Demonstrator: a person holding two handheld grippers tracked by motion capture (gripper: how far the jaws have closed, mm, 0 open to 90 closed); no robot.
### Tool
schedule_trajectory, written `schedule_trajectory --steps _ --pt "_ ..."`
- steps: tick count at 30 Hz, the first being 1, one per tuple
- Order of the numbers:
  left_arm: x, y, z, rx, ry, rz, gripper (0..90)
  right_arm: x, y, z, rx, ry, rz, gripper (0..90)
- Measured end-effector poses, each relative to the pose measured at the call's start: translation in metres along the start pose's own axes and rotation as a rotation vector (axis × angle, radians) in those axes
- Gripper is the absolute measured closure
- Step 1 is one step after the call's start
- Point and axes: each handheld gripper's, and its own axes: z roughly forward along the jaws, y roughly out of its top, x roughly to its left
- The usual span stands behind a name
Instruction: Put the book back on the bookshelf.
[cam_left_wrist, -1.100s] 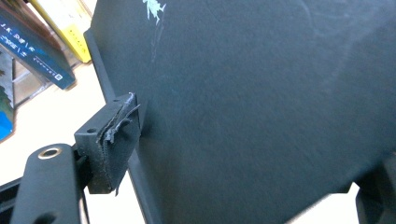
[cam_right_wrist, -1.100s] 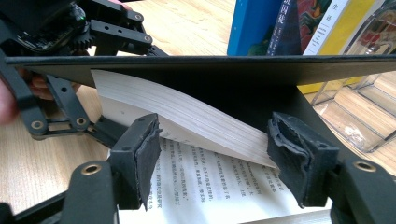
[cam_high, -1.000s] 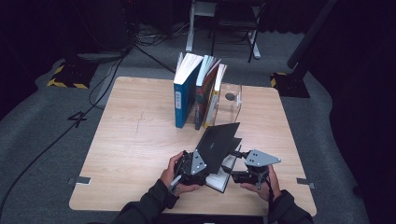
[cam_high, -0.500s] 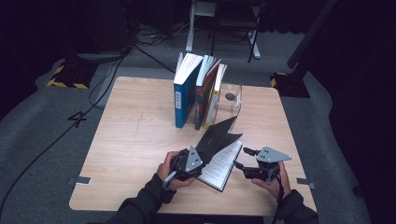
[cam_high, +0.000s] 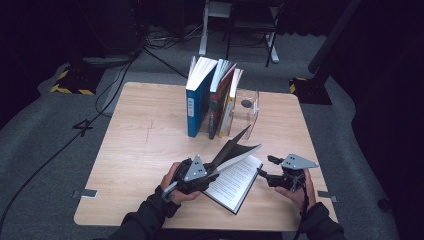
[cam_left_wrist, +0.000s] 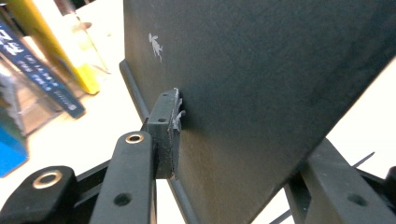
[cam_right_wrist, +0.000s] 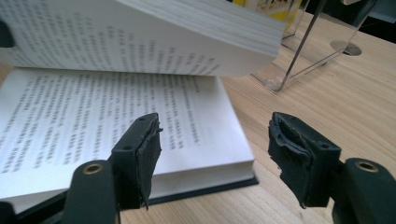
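The black book (cam_high: 235, 175) lies open at the near edge of the worktop (cam_high: 145, 150), its lower half flat with printed pages up, its dark front cover and a thick block of pages lifted and slanting toward the far side. The left gripper (cam_high: 200, 172) has that raised part: its jaws have just been closing, and in the left gripper view one pad sits flat against the dark cover (cam_left_wrist: 261, 84) with the other behind it, so it looks clamped on. The right gripper (cam_high: 272, 175) waits just beside the book's right edge, jaws apart and holding nothing; in its own view the flat pages (cam_right_wrist: 116, 126) lie in front of them and slightly left. To do this well, I'd say, keep the lifted half steady and swing it over slowly about the spine, so the lower half doesn't skid, with the right gripper ready to pin it. Beyond stand three upright books (cam_high: 212, 97) against a clear bookend (cam_high: 247, 112).
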Motion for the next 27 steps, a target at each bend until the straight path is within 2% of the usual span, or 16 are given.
schedule_trajectory --steps 5,9,12,15,17,21,25,27 --pt "0.002 -0.006 -0.013 0.004 -0.056 0.006 60.1 0.001 -0.001 0.0 0.003 0.015 0.003 35.0" --pt "0.006 -0.012 -0.022 0.004 -0.071 -0.009 60.8 0.003 0.0 0.004 0.008 0.034 -0.004 35.0" --pt "0.008 -0.014 -0.025 0.009 -0.067 -0.007 60.8 0.005 0.002 0.007 0.009 0.038 -0.009 35.2" --pt "0.007 -0.016 -0.026 0.019 -0.063 -0.003 59.4 0.006 0.01 0.012 -0.005 0.041 0.01 35.9" --pt "0.007 -0.016 -0.026 0.02 -0.059 -0.006 58.6 0.008 0.014 0.015 -0.007 0.038 -0.012 35.8" --pt "0.008 -0.019 -0.025 0.022 -0.064 -0.03 55.2 0.008 0.019 0.018 -0.015 0.044 -0.025 35.6" --pt "0.005 -0.019 -0.022 0.036 -0.054 -0.017 50.7 0.008 0.026 0.021 -0.026 0.034 -0.035 36.0" --pt "0.004 -0.018 -0.018 0.043 -0.035 -0.008 50.1 0.007 0.03 0.023 -0.034 0.03 -0.04 36.2"
